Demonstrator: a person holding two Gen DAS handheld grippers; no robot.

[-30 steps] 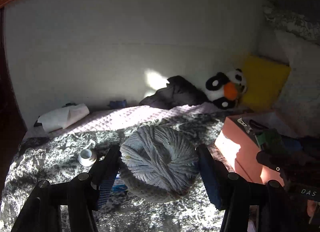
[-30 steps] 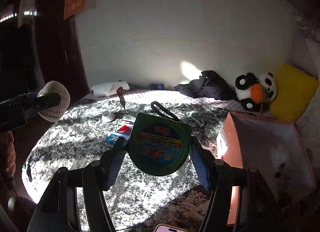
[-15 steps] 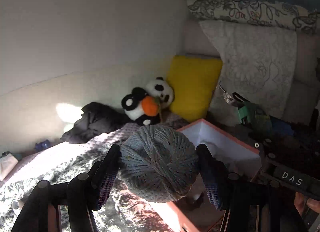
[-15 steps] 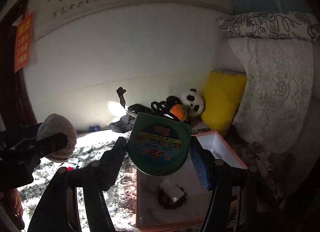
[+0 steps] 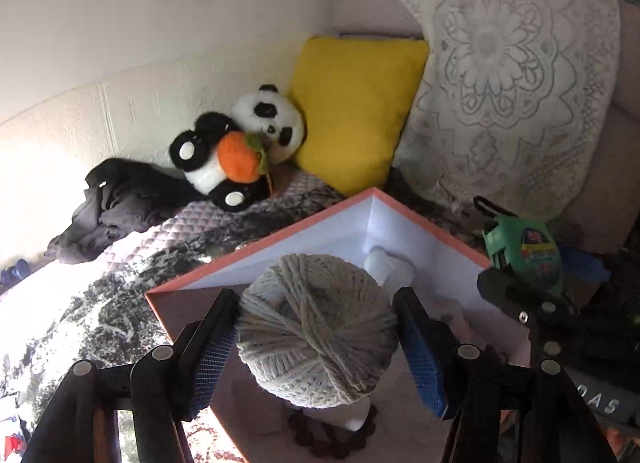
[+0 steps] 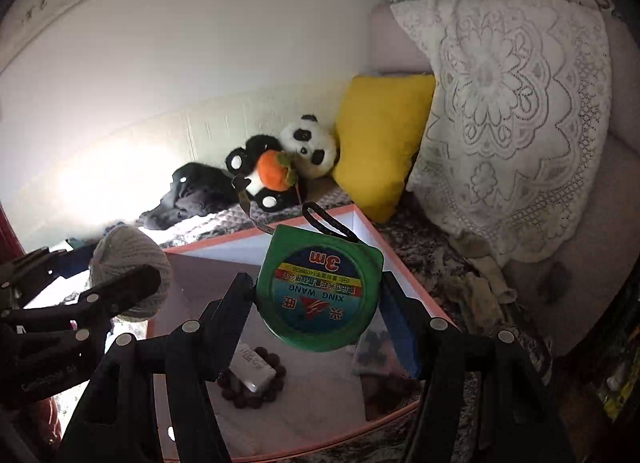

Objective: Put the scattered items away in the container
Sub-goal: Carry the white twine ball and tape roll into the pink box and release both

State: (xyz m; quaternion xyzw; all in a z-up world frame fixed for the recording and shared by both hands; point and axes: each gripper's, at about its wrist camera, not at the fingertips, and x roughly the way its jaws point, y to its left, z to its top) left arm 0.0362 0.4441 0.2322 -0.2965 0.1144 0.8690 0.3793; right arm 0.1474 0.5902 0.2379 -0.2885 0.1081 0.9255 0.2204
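Left gripper (image 5: 316, 337): your jaws are easing apart around the round grey-beige ball of yarn (image 5: 318, 329); the left pad touches it, while a sliver of gap shows at the right pad.
Right gripper (image 6: 318, 303): you have it clamped on the round green plastic tape measure (image 6: 320, 287), label facing the camera, black wrist loop up.
Container: both items hang above the coral-edged, white-walled cardboard box (image 6: 404, 275); a dark bead bracelet (image 6: 252, 391) and a small white block (image 6: 254, 367) lie on its floor.
Bed: the box sits on a black-and-white mottled blanket (image 5: 100, 319).
Background: a plush panda hugging an orange fruit (image 5: 240, 147), a yellow cushion (image 5: 352, 111) and a white lace-covered pillow (image 5: 500, 83) rest against the wall.
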